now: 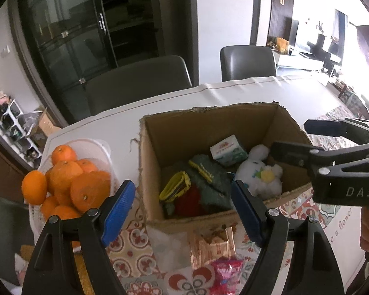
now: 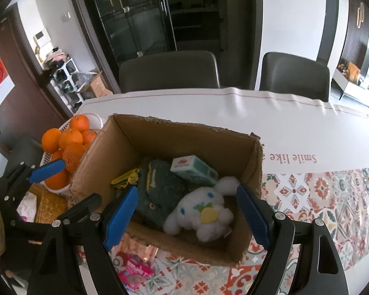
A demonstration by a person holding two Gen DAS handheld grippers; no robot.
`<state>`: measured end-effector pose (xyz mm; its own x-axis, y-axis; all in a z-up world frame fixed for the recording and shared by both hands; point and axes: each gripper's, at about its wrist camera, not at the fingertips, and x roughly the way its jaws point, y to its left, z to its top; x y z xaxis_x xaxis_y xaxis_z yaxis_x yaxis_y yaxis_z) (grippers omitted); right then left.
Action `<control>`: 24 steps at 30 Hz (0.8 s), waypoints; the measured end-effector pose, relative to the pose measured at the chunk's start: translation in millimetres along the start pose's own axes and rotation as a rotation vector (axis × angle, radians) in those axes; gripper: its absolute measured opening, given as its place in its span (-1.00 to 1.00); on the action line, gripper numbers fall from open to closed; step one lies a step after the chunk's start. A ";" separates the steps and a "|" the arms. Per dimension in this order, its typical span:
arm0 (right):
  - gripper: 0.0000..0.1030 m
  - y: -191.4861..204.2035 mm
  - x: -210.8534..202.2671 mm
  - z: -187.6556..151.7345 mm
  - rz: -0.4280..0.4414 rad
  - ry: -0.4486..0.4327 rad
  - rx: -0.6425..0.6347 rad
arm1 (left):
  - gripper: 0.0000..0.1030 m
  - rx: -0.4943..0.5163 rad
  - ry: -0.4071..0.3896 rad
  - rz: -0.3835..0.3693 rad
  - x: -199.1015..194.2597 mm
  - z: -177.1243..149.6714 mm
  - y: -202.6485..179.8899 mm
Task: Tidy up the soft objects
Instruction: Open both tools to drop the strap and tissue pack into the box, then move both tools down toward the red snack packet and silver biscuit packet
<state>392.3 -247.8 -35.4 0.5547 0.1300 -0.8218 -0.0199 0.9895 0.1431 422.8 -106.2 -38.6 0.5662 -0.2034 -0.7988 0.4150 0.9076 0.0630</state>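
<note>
Both grippers hover spread wide and empty over an open cardboard box (image 2: 254, 169) of soft things on a patterned tablecloth (image 2: 332, 196).

At far left a white basket (image 1: 103, 147) holds oranges (image 1: 66, 172), just beside the box. The left gripper (image 1: 184, 204) hangs with its blue pads wide apart, gripping nothing, above the box's near wall. Inside lie a yellow-edged cloth (image 1: 174, 189), a dark green plush (image 2: 160, 186), a tissue pack (image 2: 194, 169) toward the back, and a white plush toy (image 2: 204, 213) at the right end. The right gripper (image 2: 187, 213) is likewise spread wide and empty, its pads either side of that toy. Snack packets (image 1: 211, 245) lie in front of the box.
</note>
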 end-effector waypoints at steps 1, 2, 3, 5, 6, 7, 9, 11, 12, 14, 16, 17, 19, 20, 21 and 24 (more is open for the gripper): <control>0.61 1.7 -3.9 -1.1 -0.007 -0.008 0.000 | 0.56 -0.004 -0.003 0.005 -5.1 -2.5 1.0; 0.61 4.0 -8.4 -2.3 -0.014 -0.017 -0.002 | 0.56 -0.007 -0.004 0.008 -8.4 -4.2 1.7; 0.61 5.6 -11.1 -3.5 -0.018 -0.021 -0.005 | 0.56 -0.013 -0.004 0.014 -12.9 -6.6 3.1; 0.61 10.2 -18.7 -5.4 -0.032 -0.035 -0.009 | 0.57 -0.018 0.001 0.019 -17.8 -9.8 3.7; 0.61 12.0 -22.0 -7.0 -0.035 -0.041 -0.012 | 0.57 -0.021 0.003 0.022 -20.4 -11.2 4.2; 0.61 14.9 -26.0 -9.0 -0.037 -0.047 -0.015 | 0.57 -0.022 0.003 0.023 -25.0 -14.2 5.0; 0.61 18.8 -31.4 -13.2 -0.038 -0.049 -0.023 | 0.57 -0.021 -0.001 0.026 -31.7 -19.3 5.5; 0.61 21.9 -36.6 -18.3 -0.037 -0.053 -0.028 | 0.57 -0.017 -0.002 0.026 -36.1 -24.5 4.7; 0.61 23.6 -38.7 -21.1 -0.036 -0.055 -0.032 | 0.57 -0.015 -0.002 0.025 -39.1 -27.6 4.1; 0.61 26.9 -43.9 -27.8 -0.027 -0.057 -0.035 | 0.57 -0.009 -0.003 0.022 -43.9 -33.6 3.3; 0.61 30.1 -47.8 -34.0 -0.019 -0.059 -0.037 | 0.57 -0.004 -0.002 0.023 -47.6 -39.0 2.0; 0.61 31.7 -49.4 -37.8 -0.015 -0.061 -0.038 | 0.57 -0.002 -0.002 0.024 -50.0 -42.6 1.5; 0.61 33.5 -51.8 -43.5 -0.006 -0.064 -0.045 | 0.57 0.003 -0.003 0.021 -54.4 -48.9 0.3; 0.61 34.9 -53.2 -46.7 -0.003 -0.064 -0.048 | 0.58 0.005 -0.002 0.020 -56.6 -52.7 -0.3; 0.61 36.8 -54.8 -48.9 0.001 -0.065 -0.051 | 0.58 0.006 0.000 0.020 -57.7 -55.1 -0.9; 0.61 42.1 -59.7 -56.7 0.003 -0.071 -0.068 | 0.58 0.011 0.006 0.017 -62.2 -66.1 -2.7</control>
<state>311.2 -210.3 -11.6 0.6118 0.1309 -0.7801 -0.0773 0.9914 0.1058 339.5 -71.7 -28.6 0.5689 -0.1862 -0.8010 0.4135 0.9067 0.0829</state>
